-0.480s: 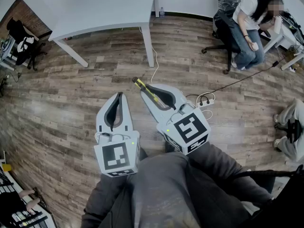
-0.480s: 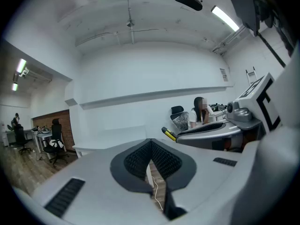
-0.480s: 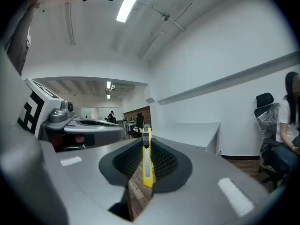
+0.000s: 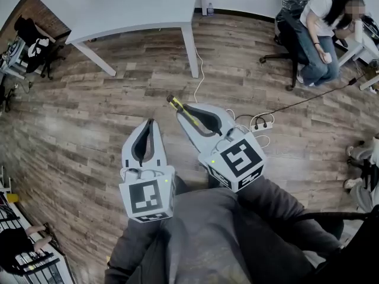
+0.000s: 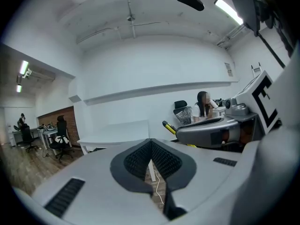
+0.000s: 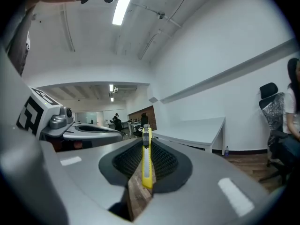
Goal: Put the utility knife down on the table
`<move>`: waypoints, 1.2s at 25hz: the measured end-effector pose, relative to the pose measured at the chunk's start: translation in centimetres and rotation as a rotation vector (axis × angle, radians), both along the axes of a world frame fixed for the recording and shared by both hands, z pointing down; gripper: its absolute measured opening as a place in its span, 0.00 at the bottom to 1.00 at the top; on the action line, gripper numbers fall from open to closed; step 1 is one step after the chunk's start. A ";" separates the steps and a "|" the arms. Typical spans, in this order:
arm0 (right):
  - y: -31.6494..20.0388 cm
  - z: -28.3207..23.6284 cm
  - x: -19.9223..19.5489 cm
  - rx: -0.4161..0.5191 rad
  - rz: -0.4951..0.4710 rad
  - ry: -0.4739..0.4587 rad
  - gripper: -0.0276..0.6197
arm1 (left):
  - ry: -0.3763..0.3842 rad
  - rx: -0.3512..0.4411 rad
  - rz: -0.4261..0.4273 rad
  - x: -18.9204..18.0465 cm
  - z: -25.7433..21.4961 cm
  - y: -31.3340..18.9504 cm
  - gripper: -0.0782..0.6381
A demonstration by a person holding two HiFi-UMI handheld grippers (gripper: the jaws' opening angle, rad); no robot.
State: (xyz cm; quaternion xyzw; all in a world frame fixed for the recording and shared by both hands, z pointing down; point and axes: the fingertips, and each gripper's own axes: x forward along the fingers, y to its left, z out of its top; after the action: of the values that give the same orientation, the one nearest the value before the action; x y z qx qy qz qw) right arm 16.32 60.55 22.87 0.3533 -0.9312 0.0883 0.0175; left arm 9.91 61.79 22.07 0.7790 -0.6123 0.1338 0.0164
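We see the utility knife (image 6: 146, 165) as smooth yellow plastic with a slight gloss, set between the matt black, ribbed pads (image 6: 123, 162) of the right tongs (image 6: 146, 142). The left tongs (image 5: 151, 143) have the same smooth, matt grey plastic shell. The floor (image 4: 71, 129) is grained wood plank with a low sheen, and the surface (image 4: 136, 5) is smooth matt white.

The utility knife (image 6: 147, 165) was slim and yellow with a dark slider, and it stood on edge, pinched between the pads of the right gripper (image 6: 144, 142), its nose poking out past the tips. From overhead it sat mid-frame, pointing to the upper left, held in the air. The white table (image 4: 136, 7) filled the upper left of the frame, well apart from the knife.
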 end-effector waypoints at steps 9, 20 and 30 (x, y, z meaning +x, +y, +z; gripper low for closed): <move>-2.1 1.0 -3.8 -0.014 -0.011 0.019 0.13 | 0.014 -0.042 -0.014 -4.1 1.5 -2.0 0.11; -9.8 0.7 -11.6 -0.004 0.003 0.060 0.13 | 0.073 -0.021 0.011 -11.4 1.5 -10.3 0.11; -12.8 0.5 -16.2 -0.006 0.027 0.085 0.13 | 0.117 -0.017 0.045 -15.5 1.9 -13.7 0.11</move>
State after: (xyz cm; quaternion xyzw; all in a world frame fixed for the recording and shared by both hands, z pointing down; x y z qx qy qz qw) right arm 0.17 47.79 23.41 0.3692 -0.9244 0.0762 0.0569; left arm -5.58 48.10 24.00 0.7990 -0.5914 0.0934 0.0559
